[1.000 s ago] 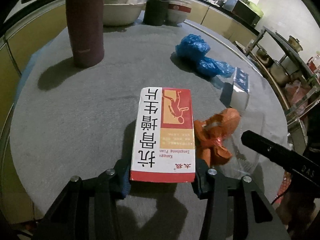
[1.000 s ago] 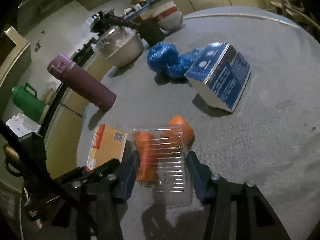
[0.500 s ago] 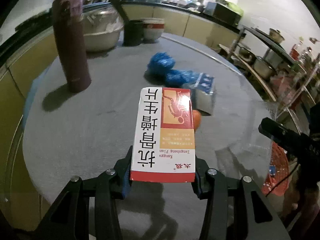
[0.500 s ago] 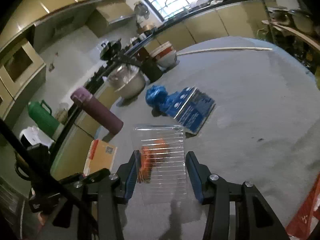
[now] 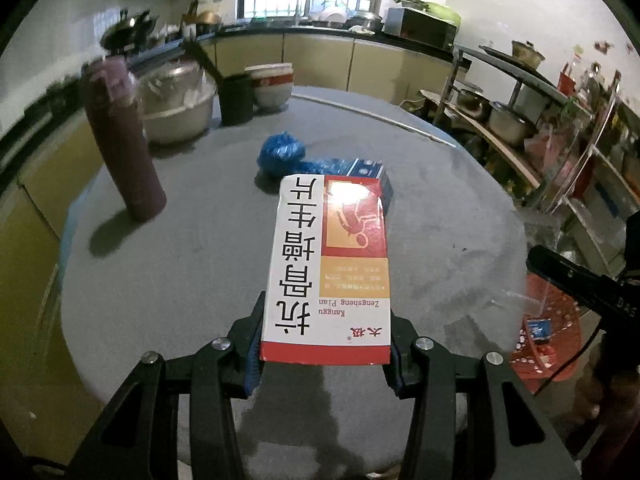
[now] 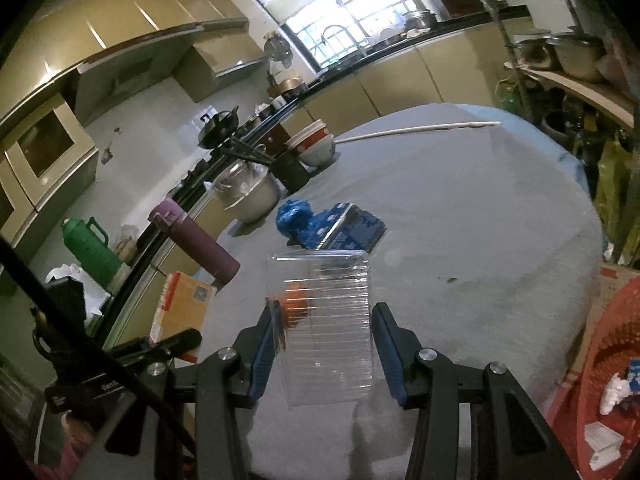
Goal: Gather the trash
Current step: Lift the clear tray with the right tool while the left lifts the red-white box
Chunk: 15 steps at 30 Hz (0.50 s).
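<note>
My left gripper [image 5: 326,354] is shut on a red and white medicine box [image 5: 328,264] and holds it above the round grey table [image 5: 200,260]. My right gripper [image 6: 324,344] is shut on a clear plastic clamshell container [image 6: 326,328], also lifted. An orange wrapper [image 6: 294,304] shows through the container. A blue crumpled bag [image 5: 282,154] and a blue carton [image 5: 370,176] lie mid-table; both show in the right wrist view, bag [image 6: 294,216] and carton [image 6: 356,232]. A red trash basket [image 6: 612,364] with scraps stands on the floor at right.
A purple thermos [image 5: 122,140] stands at the table's left. A covered metal bowl [image 5: 176,104], a black cup [image 5: 236,98] and stacked bowls [image 5: 270,84] sit at the back. A thin white stick [image 6: 416,130] lies on the far table. Shelves with pots [image 5: 508,124] stand on the right.
Both grippers have risen off the table with their loads, the box and the clear container. The views now tilt up toward the kitchen and the red basket comes into sight.
</note>
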{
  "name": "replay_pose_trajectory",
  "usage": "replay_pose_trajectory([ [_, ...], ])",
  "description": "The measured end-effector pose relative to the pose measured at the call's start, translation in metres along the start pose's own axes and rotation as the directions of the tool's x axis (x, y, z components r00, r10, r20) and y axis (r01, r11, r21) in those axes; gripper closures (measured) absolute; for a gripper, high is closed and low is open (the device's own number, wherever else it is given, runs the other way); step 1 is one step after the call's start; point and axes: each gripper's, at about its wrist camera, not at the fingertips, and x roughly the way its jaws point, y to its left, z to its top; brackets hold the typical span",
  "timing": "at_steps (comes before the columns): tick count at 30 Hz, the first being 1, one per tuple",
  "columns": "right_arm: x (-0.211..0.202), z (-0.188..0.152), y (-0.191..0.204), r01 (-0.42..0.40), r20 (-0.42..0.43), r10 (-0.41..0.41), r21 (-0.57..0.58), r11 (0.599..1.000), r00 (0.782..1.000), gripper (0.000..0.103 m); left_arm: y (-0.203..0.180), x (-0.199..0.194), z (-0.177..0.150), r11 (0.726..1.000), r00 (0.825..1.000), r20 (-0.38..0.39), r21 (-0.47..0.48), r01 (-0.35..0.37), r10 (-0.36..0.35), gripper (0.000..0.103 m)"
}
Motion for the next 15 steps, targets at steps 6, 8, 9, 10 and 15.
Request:
replay_pose_trajectory([
  [6, -0.009, -0.005, -0.018, 0.005, -0.001, -0.005, 0.035, 0.999, 1.0, 0.054, -0.031, -0.007, 0.003, 0.995, 0.999, 0.027, 0.085, -0.046, 0.044, 0.053],
  [8, -0.012, -0.007, -0.024, 0.005, -0.001, -0.005, 0.049, 0.999, 1.0, 0.054, -0.04, -0.008, 0.003, 0.993, 0.998, 0.033, 0.106, -0.058, 0.054, 0.053],
  [9, -0.012, -0.008, -0.026, 0.006, 0.0, -0.006, 0.055, 0.998, 1.0, 0.054, -0.044, -0.008, 0.003, 0.991, 0.998, 0.033, 0.117, -0.065, 0.061, 0.053],
  [10, -0.014, -0.008, -0.029, 0.006, 0.002, -0.006, 0.061, 0.998, 1.0, 0.054, -0.048, -0.008, 0.003, 0.99, 0.997, 0.033, 0.125, -0.069, 0.065, 0.053],
  [15, -0.02, -0.009, -0.04, 0.001, 0.016, -0.002, 0.089, 0.996, 1.0, 0.054, -0.062, -0.006, 0.003, 0.985, 0.997, 0.029, 0.154, -0.077, 0.073, 0.053],
])
